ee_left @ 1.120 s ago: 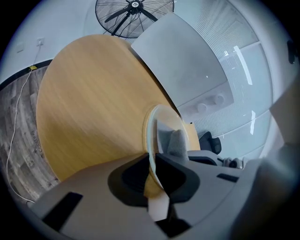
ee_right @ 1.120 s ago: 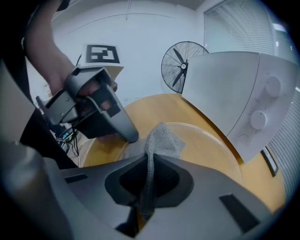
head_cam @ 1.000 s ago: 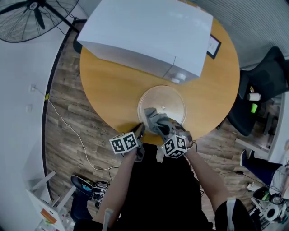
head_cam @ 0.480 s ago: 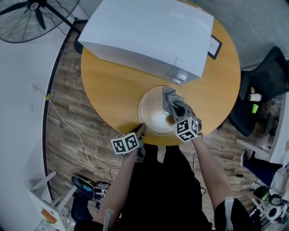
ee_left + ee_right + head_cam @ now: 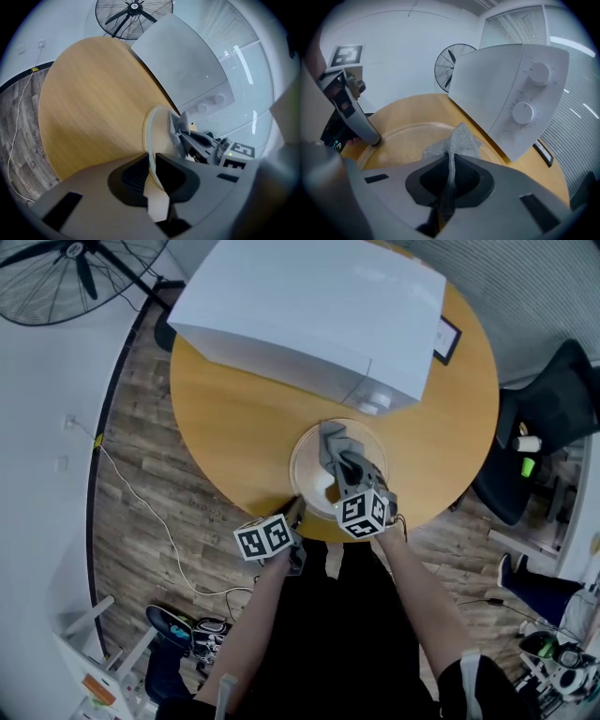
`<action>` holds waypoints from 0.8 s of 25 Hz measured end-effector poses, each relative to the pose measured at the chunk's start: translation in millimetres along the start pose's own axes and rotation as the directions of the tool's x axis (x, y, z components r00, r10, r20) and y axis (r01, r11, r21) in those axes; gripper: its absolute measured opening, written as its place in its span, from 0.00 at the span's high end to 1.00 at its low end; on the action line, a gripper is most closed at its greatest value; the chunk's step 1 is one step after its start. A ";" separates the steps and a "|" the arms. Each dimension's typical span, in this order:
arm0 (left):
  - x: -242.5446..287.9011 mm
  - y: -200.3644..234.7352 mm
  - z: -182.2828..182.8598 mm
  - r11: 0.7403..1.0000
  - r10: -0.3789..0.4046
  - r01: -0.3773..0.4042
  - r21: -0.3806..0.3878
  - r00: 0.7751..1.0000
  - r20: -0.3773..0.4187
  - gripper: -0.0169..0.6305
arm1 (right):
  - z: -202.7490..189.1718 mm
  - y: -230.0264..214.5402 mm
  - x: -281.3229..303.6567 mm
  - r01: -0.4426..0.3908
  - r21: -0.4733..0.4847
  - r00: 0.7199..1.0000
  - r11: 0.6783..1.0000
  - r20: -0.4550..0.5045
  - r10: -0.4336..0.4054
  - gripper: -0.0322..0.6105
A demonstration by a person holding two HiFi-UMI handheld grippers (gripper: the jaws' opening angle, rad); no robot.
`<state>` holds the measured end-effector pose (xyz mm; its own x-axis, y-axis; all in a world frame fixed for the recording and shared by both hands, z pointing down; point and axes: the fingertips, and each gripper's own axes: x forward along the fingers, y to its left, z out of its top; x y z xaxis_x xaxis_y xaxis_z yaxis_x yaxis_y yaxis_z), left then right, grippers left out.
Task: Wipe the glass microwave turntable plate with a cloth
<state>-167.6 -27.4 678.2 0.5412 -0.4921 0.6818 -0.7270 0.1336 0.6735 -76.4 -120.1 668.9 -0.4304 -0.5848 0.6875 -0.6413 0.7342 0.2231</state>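
Note:
The round glass turntable plate (image 5: 309,470) lies on the wooden table near its front edge; its rim (image 5: 151,133) and dish (image 5: 401,143) show in both gripper views. My left gripper (image 5: 293,512) is shut on the plate's near-left rim, the glass edge pinched between its jaws (image 5: 152,164). A grey cloth (image 5: 333,448) rests on the plate's far middle, and my right gripper (image 5: 345,465) is shut on it; the cloth (image 5: 457,143) runs up out of the jaws and spreads onto the glass.
A white microwave (image 5: 309,310) stands just behind the plate; its knobs (image 5: 524,112) are close on the right. A small black-framed card (image 5: 443,336) lies at the table's right. A floor fan (image 5: 66,277) stands far left, a black chair (image 5: 534,442) to the right.
My right gripper swept the cloth from the plate's near edge out to its right side, then back left toward the far middle. The left gripper and the plate stayed put.

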 end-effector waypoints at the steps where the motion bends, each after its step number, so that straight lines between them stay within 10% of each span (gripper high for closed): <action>1: -0.2 0.5 -0.1 1.000 0.002 -0.002 -0.002 1.000 0.002 0.91 | -1.5 8.0 -3.9 -0.010 -0.011 1.000 1.000 0.002 0.010 0.94; 12: 2.2 0.2 -2.8 1.000 -0.005 0.005 -0.017 1.000 0.001 0.91 | -26.6 51.6 -36.3 -0.095 -0.027 0.994 0.995 -0.057 0.093 0.93; 20: -5.6 1.1 -6.0 1.000 0.016 -0.016 0.012 1.000 -0.015 0.91 | -27.6 46.3 -64.6 -0.138 0.287 0.984 0.948 -0.067 0.163 0.91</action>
<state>-168.9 -19.3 676.9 0.5355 -0.4769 0.6970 -0.7407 0.1313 0.6589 -60.7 -38.8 653.8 -0.4861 -0.4329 0.7591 -0.7309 0.6776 -0.0817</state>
